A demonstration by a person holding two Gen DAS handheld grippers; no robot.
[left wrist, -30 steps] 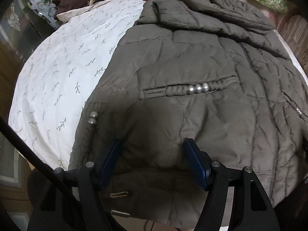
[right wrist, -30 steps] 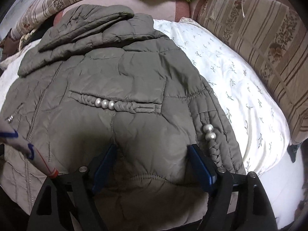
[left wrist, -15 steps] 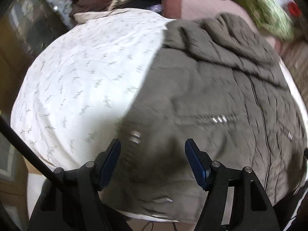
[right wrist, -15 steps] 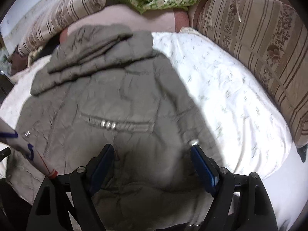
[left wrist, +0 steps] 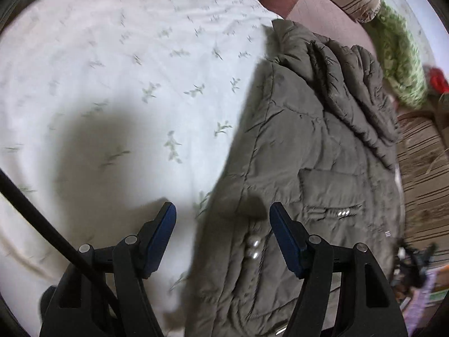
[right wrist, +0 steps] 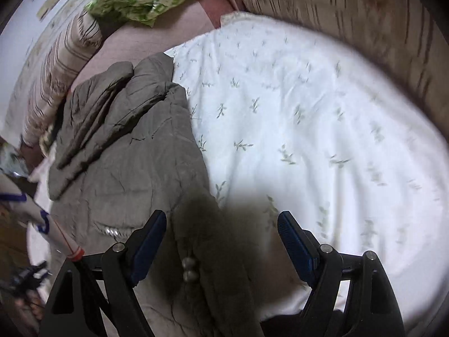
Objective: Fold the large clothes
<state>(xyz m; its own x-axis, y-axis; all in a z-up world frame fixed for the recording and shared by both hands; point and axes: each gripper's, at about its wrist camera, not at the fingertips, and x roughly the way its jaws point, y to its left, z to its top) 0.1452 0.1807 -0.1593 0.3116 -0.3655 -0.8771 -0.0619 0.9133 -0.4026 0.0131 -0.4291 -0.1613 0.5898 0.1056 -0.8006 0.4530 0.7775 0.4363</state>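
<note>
Jacket [left wrist: 308,168], olive and quilted, lay flat on the sheet [left wrist: 112,84], filling the right of the left-wrist frame. It looked soft, bulky and light; its side edges suited gripping. Left gripper [left wrist: 223,219] and right gripper [right wrist: 221,227] gaped wide, empty.

The right tool [right wrist: 221,241] is hanging with its blue-padded jaws wide apart over the edge of an olive-green quilted puffer jacket [right wrist: 132,154], gripping nothing. The jacket is lying on a white bedsheet with small leaf sprigs [right wrist: 308,118], two silver beads [right wrist: 188,269] showing on its sleeve.
</note>
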